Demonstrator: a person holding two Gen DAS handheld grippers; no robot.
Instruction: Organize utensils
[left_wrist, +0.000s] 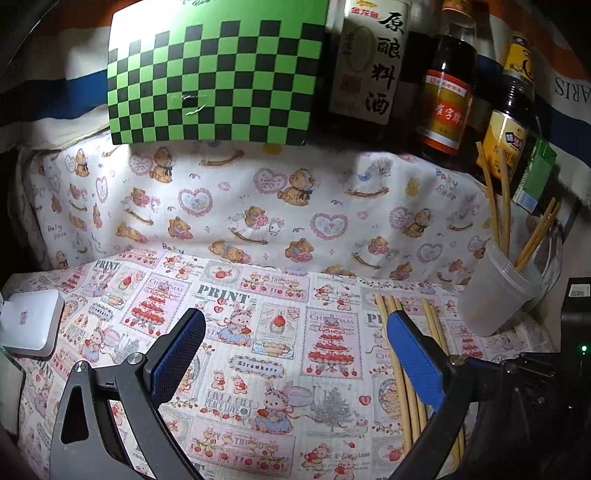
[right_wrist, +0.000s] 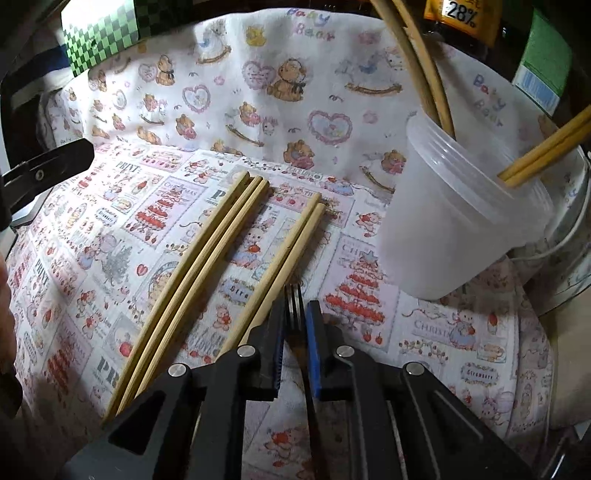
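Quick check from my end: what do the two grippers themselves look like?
Both look alike: the left gripper and right gripper have black angular frames with cut-out openings, round silver screws at the pivots, and flat fingers faced with blue textured pads. No cables or sleeves show.

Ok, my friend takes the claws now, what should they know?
Left claw: open, empty, hovering over the cloth.
Right claw: shut on a fork, tines forward.
Plastic cup: leaning at the right, four chopsticks already inside.
Five loose chopsticks lie on the cloth, beside the cup.
Left to do: probably fork into the cup, then the loose chopsticks.
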